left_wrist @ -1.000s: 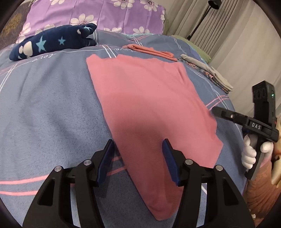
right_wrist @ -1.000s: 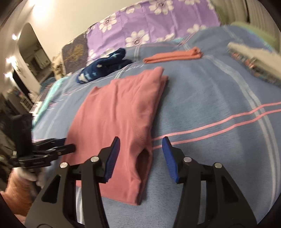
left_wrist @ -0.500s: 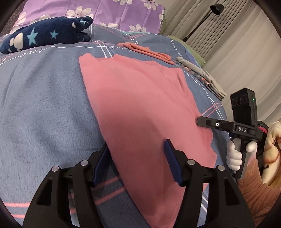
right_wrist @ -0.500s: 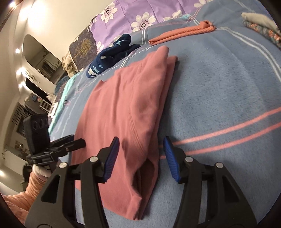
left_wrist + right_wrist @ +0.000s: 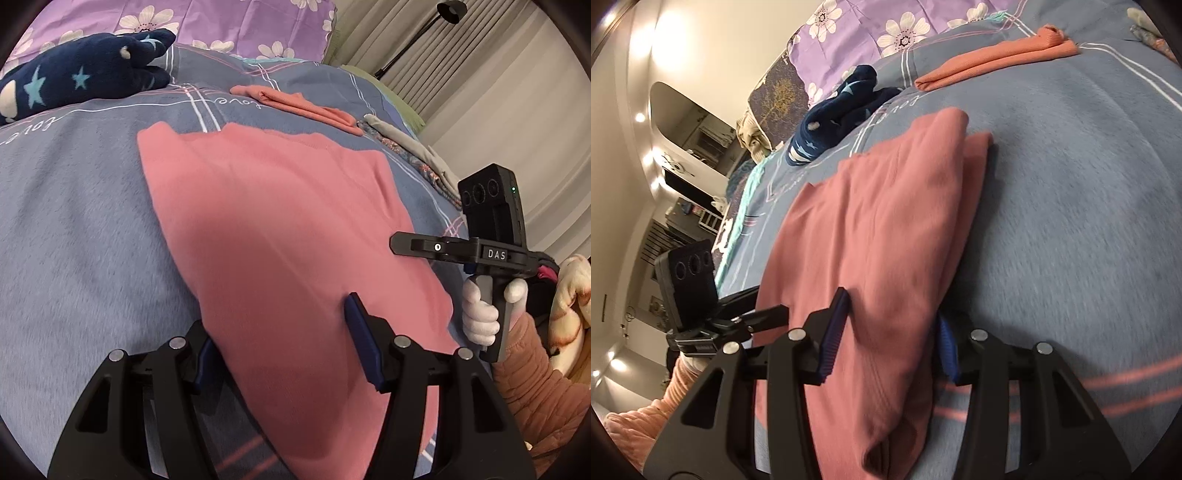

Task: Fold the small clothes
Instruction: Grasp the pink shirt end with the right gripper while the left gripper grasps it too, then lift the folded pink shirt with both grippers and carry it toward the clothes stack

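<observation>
Pink garment (image 5: 280, 236) lies flat, partly folded, on a blue-grey fleece blanket (image 5: 74, 236) covering a bed. Doubled long edge visible in right wrist view, layers stacked.

Writing: "DAS" in white on the black body of the right gripper (image 5: 400, 245), seen from the left wrist camera. Blanket carries cursive script in white, reads "love" (image 5: 236, 102), upside down from this side; a second word near the left edge is partly legible only.

Left gripper (image 5: 280, 343): jaws moderately wide, straddling the near edge of the garment; one blue pad over the cloth, the other at its border. Pads not pressing.

Right gripper: jaws have just been closing, garment's folded edge between them; the pads sit close to the cloth, but a firm pinch is not clear. White-gloved hand (image 5: 480, 314) with a peach sleeve on its handle.

Surroundings: navy star-print item (image 5: 81, 77), folded coral piece (image 5: 303, 105), grey and patterned folded stack (image 5: 413, 151), purple floral pillow (image 5: 236, 22), pale curtains, black floor lamp (image 5: 448, 7). Arched opening and ceiling spots in right view.
</observation>
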